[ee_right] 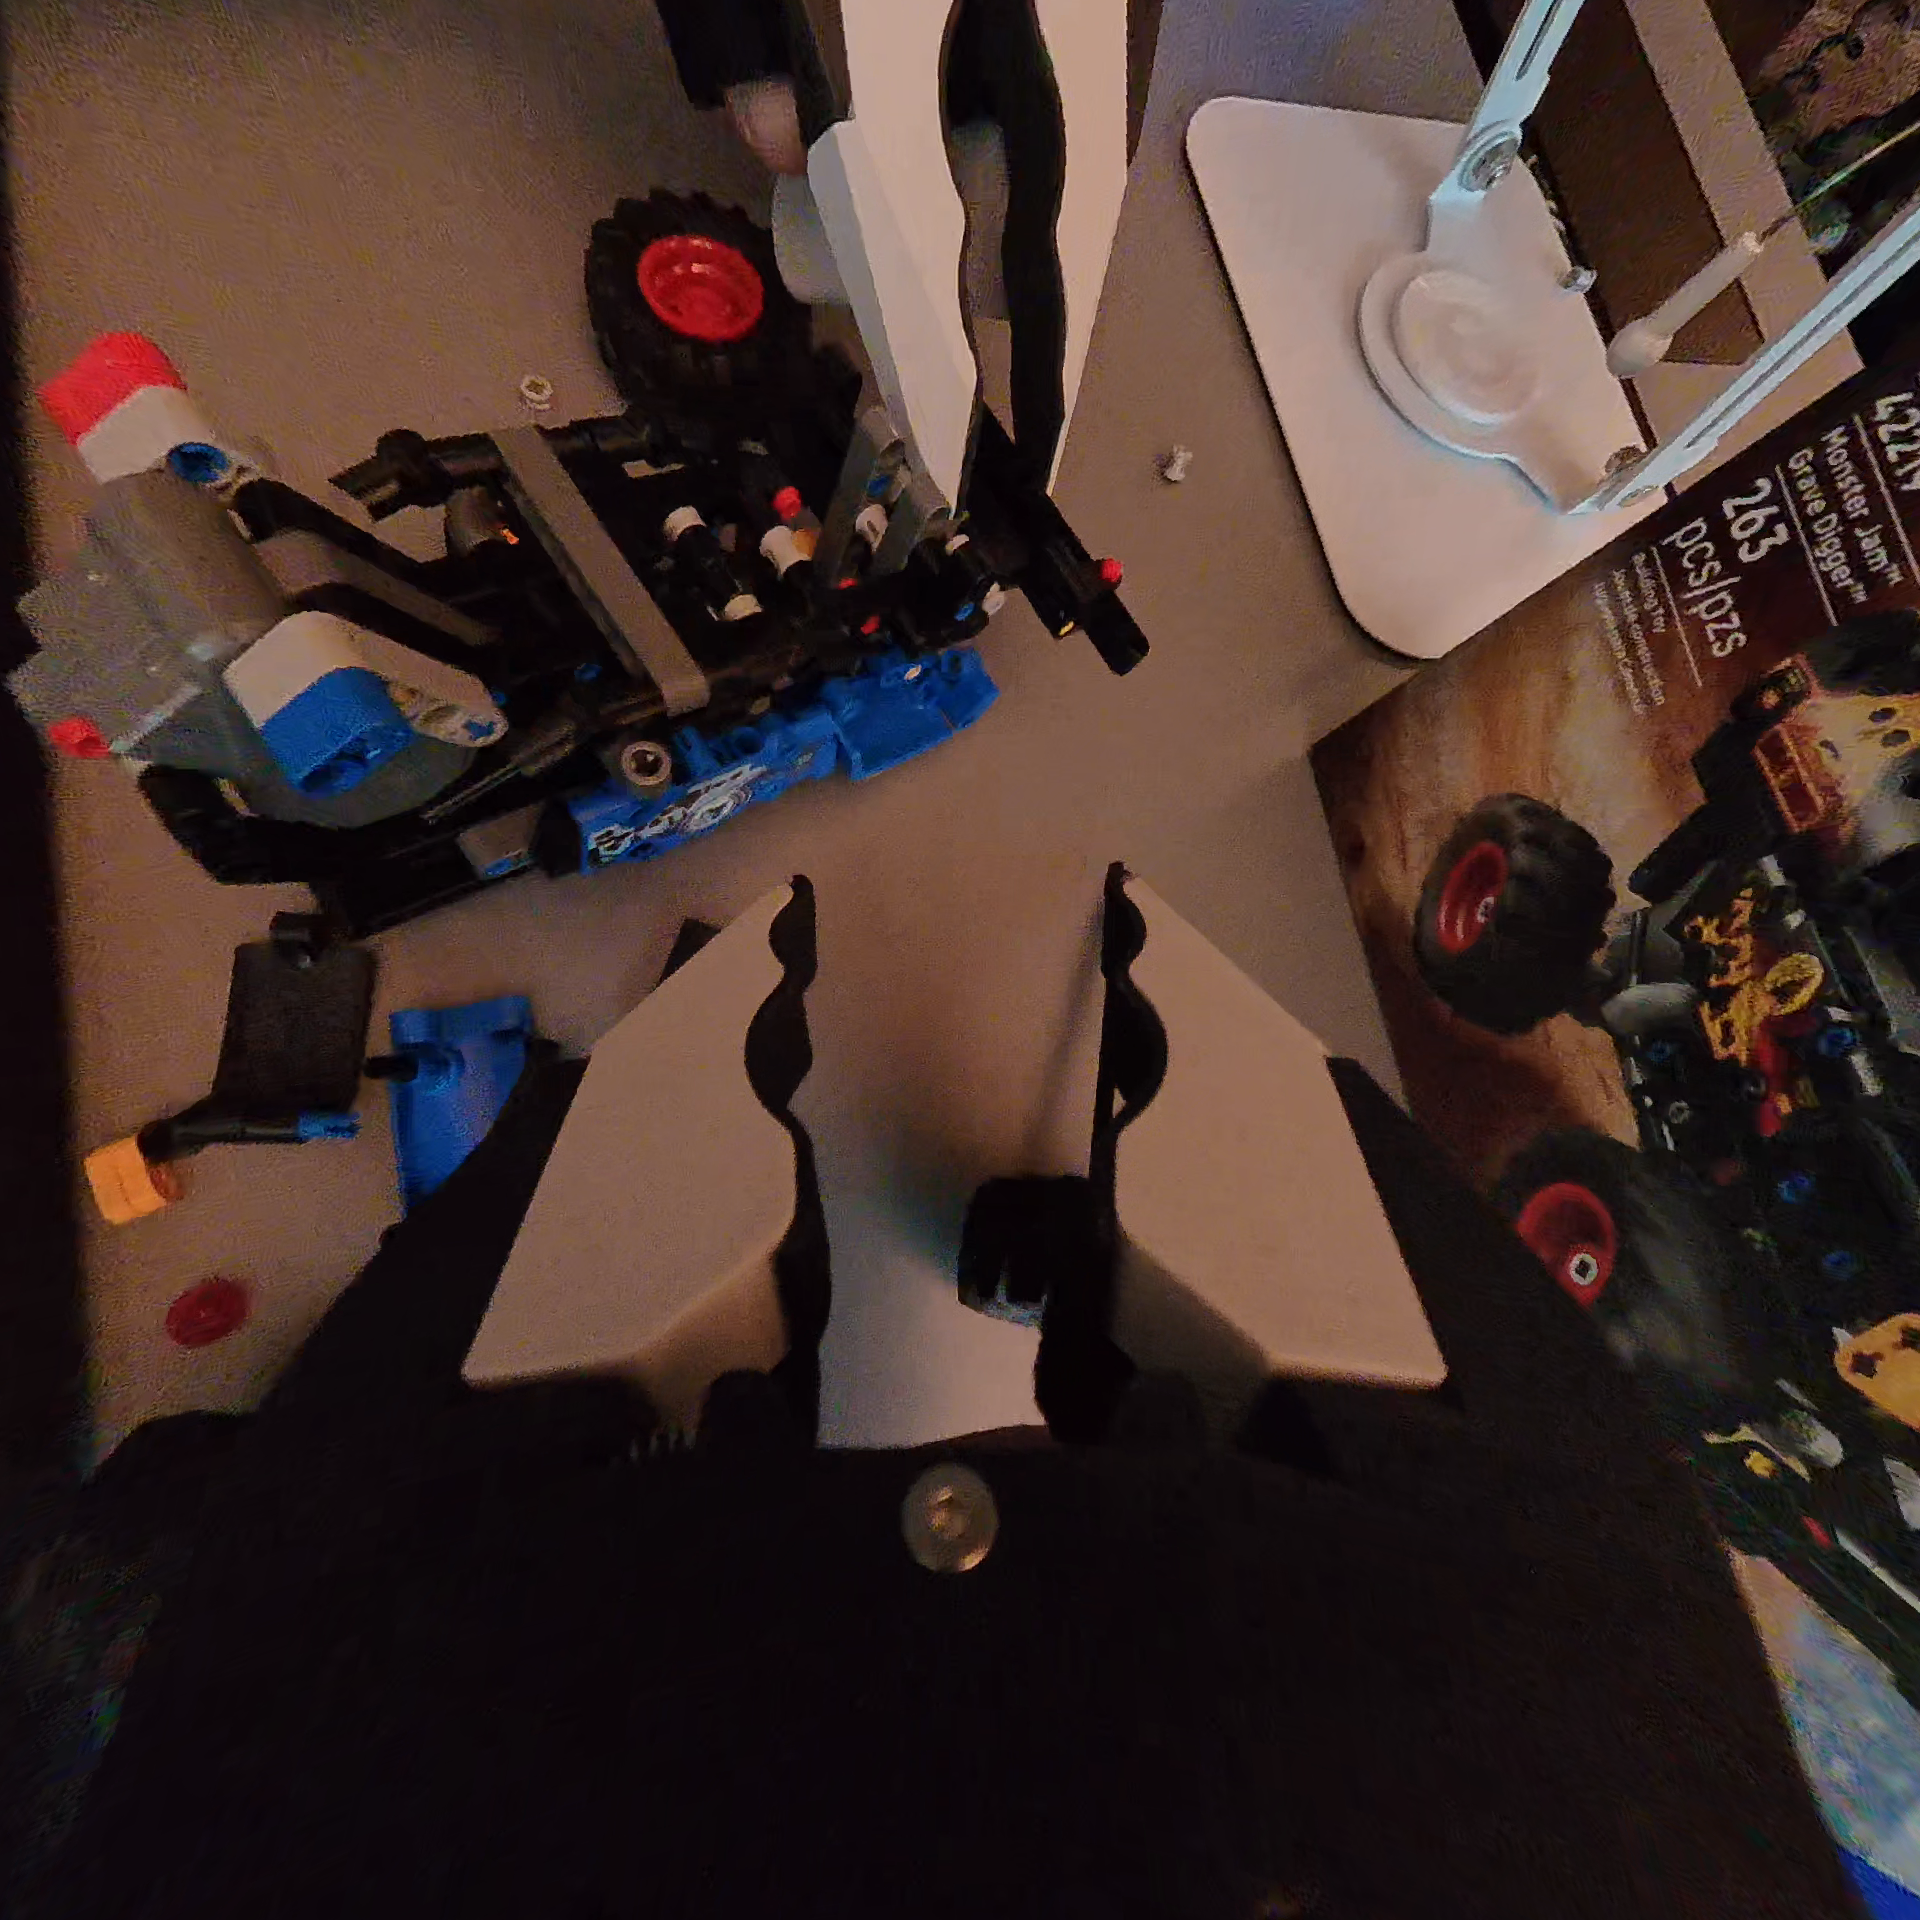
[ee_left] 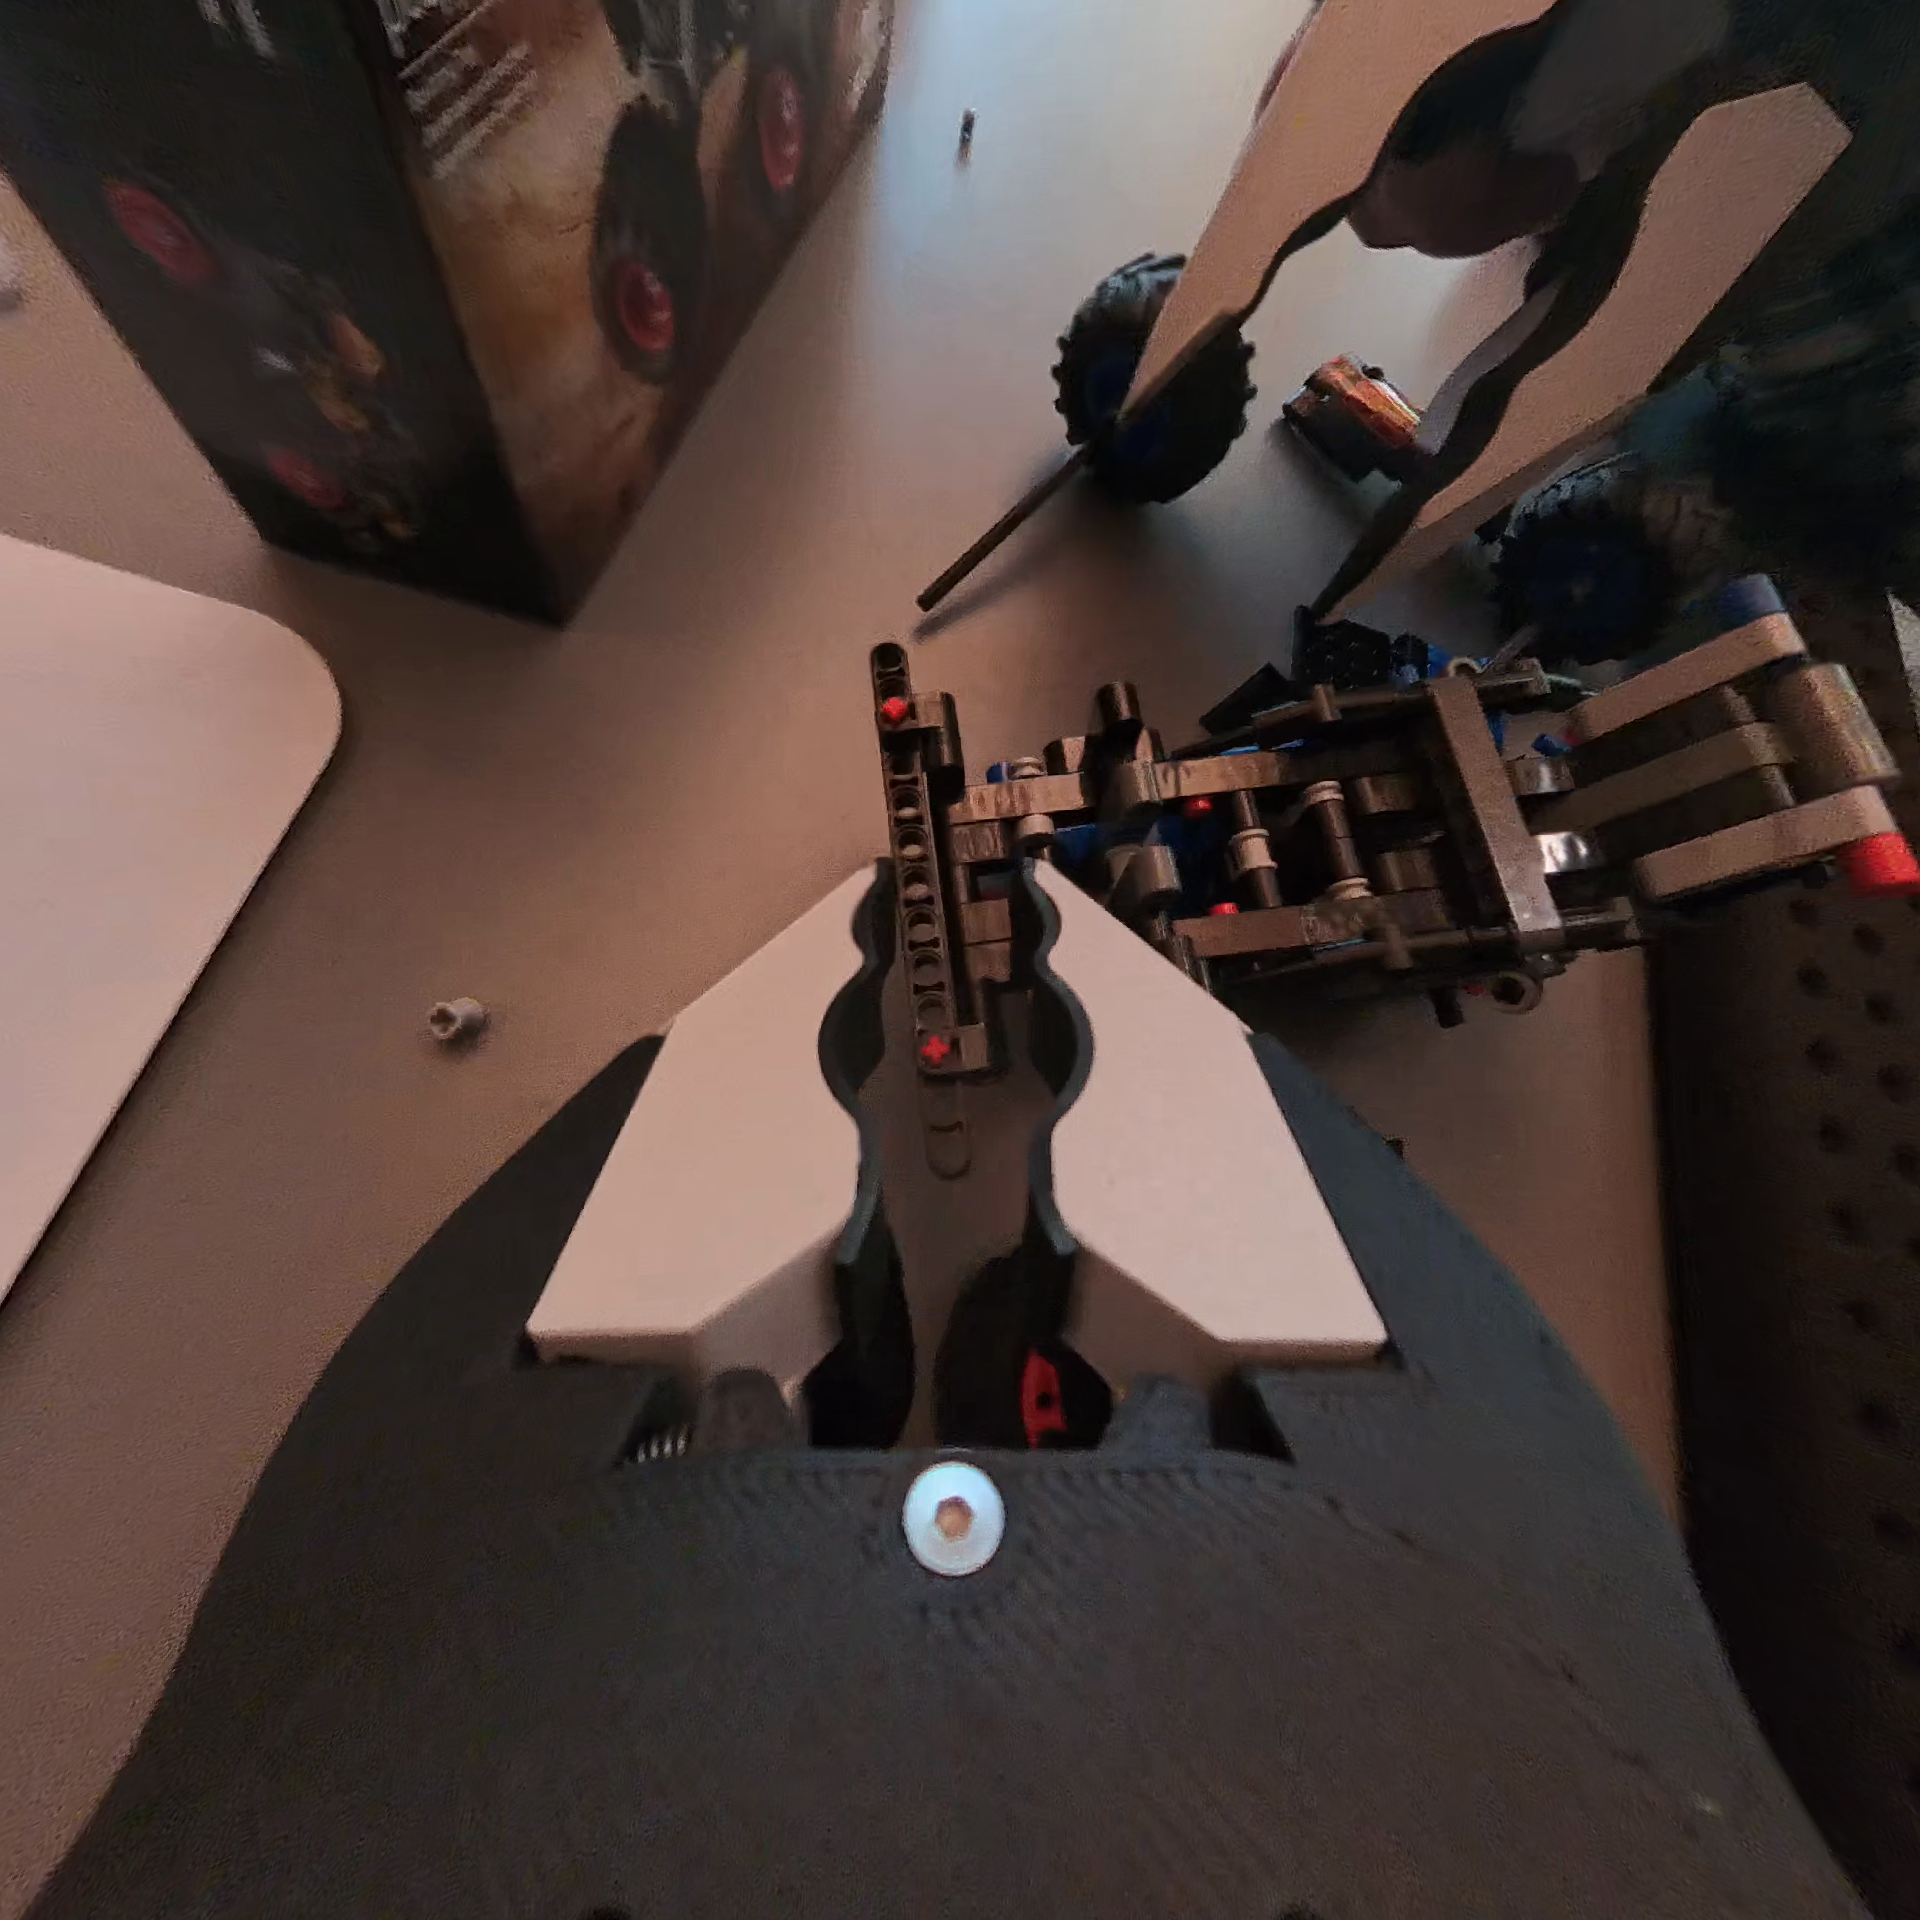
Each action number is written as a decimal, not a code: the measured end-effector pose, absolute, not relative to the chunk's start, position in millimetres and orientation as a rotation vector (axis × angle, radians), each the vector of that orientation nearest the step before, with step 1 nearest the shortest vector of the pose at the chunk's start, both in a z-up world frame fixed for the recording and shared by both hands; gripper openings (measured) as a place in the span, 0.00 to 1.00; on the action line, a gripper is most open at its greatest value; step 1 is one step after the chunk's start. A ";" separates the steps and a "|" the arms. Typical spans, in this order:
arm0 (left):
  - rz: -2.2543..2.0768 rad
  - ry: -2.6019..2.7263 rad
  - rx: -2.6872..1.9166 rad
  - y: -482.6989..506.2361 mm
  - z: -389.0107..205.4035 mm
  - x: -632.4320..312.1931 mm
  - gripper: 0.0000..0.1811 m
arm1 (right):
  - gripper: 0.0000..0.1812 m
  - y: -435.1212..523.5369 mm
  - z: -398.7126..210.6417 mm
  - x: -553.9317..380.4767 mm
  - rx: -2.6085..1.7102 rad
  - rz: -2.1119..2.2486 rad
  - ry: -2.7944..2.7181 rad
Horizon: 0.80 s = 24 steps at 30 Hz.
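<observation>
Left claw (ee_left: pixel 951 914) clamped on black beam (ee_left: pixel 920 831); right claw (ee_right: pixel 956 883) wide apart, empty, base lost in shadow.

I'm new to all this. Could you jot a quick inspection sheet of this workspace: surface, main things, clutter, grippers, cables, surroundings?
Surface: plain grey table.
Main things: half-built brick vehicle, lying on the table.
Clutter: loose wheel on axle; small grey piece; red disc; blue part; black panel.
Grippers: left gripper shut on the vehicle's black beam; right gripper open, over bare table.
Cables: nothing seen.
Surroundings: toy box; white stand base.
</observation>
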<state>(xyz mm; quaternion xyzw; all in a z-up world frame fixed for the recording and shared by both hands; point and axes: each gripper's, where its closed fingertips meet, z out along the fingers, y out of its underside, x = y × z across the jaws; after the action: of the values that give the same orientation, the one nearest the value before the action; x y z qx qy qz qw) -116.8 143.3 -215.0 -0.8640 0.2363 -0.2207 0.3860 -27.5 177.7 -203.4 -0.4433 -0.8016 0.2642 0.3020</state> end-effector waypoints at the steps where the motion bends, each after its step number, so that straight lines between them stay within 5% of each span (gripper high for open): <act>1: -0.549 0.625 -2.215 142.0 -217.1 -115.5 0.10 | 0.30 176.0 -204.4 -31.0 -1.179 0.693 -2.125; 15: -0.125 0.881 -1.940 150.0 -147.8 -77.6 0.02 | 0.26 161.4 -150.6 -50.5 -1.206 1.070 -1.843; 24: 0.000 0.942 -1.858 151.5 -124.7 -56.3 0.03 | 0.11 164.3 -129.3 -44.2 -1.143 1.128 -1.757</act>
<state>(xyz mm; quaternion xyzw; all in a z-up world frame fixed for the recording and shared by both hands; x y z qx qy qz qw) -56.3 151.5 -124.7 -0.7699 0.3903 0.0001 0.5049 -44.2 164.3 -129.3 -0.4458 -0.6853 0.4401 0.3714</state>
